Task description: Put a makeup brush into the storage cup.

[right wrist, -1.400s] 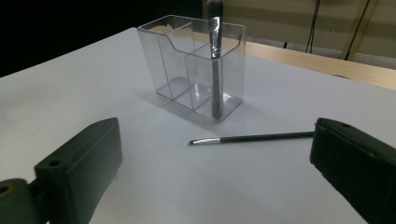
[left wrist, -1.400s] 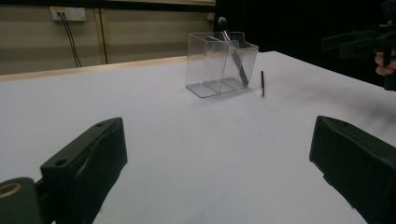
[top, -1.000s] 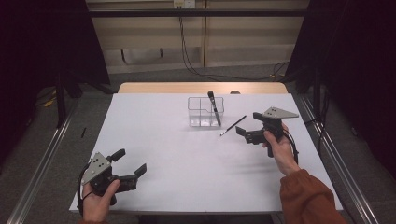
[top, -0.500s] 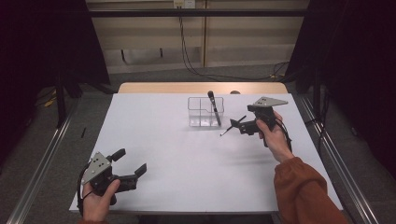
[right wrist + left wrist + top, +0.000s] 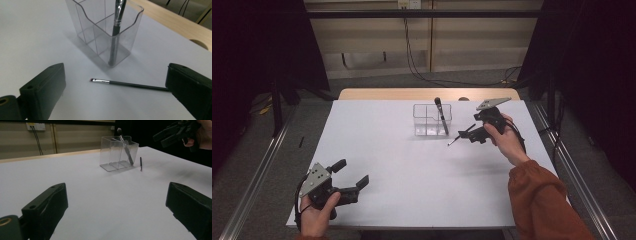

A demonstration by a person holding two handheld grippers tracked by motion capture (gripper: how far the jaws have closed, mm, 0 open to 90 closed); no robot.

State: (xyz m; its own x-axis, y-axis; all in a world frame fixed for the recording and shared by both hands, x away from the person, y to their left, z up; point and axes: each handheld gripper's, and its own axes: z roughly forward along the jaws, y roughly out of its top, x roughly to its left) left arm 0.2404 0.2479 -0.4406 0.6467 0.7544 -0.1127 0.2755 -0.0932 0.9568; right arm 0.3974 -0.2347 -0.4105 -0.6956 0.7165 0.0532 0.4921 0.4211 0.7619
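Right gripper (image 5: 468, 134), high view: held above the far right part of the white worktop (image 5: 412, 170), jaws spread and holding nothing, pointed left at a thin black brush (image 5: 457, 138) that lies flat on the worktop. Brush position: just right of the clear organiser (image 5: 428, 122), its tip toward me, its far end under my gripper's jaws. Organiser: stands upright at the far middle of the worktop, divided into compartments; one thick makeup brush (image 5: 440, 114) leans inside its right end, bristles up. Left gripper (image 5: 352, 181): near left corner of the worktop, close to the edge, jaws wide apart, holding nothing, well apart from the organiser.

Left gripper view: my two black jaws rise at the lower corners, widely parted, bare worktop between them. Organiser (image 5: 113, 152) farther off, makeup brush (image 5: 125, 147) slanting in it; thin brush (image 5: 140, 163) lies just beside it on the right. My other gripper (image 5: 172, 135) hangs in the air at upper right.

Right gripper view: jaws open wide at both lower corners. Thin brush (image 5: 125, 83) lies between them, silver ferrule and tip to the left, handle running to the right jaw; whether it touches that jaw I cannot tell. Organiser (image 5: 105, 27) just beyond, makeup brush (image 5: 116, 30) standing in its nearest corner compartment.
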